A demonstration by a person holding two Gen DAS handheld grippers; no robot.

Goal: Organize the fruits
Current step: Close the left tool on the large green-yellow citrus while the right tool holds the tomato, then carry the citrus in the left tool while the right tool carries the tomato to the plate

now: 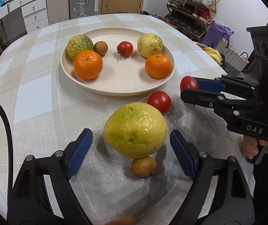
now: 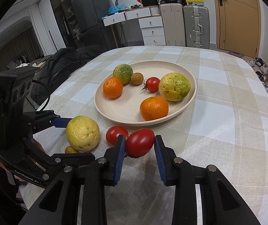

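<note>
A checked beige-and-white cloth (image 2: 227, 112) covers the table, its weave bright under the near fruit.

The left gripper (image 1: 132, 155) stands with jaws wide apart, a big yellow guava (image 1: 135, 129) between the blue pads, touching neither. A small brown fruit (image 1: 143, 166) lies just under the guava, against its near side.

The right gripper (image 2: 138, 146) has a red tomato (image 2: 140, 142) between its pads. The left pad touches the tomato; on the right a thin gap seems to show, so I cannot tell whether the grip is closed on it. The tomato looks slightly off the cloth, with a shadow beneath. A second tomato (image 2: 115, 135) sits on the cloth just beside it, between it and the guava.

Beyond these lies a cream plate (image 2: 115, 112), near the middle of the table. On it are two oranges (image 2: 154, 108), two yellow-green guavas (image 2: 174, 86), a small brown fruit (image 2: 137, 78) and a stemmed tomato (image 2: 152, 84), set well apart in two loose groups.

Farther off are white drawers (image 2: 152, 30), suitcases (image 2: 195, 26), a wooden door (image 2: 239, 15), a dark fridge (image 2: 90, 11) and, in the left view, a shoe rack (image 1: 192, 5).
</note>
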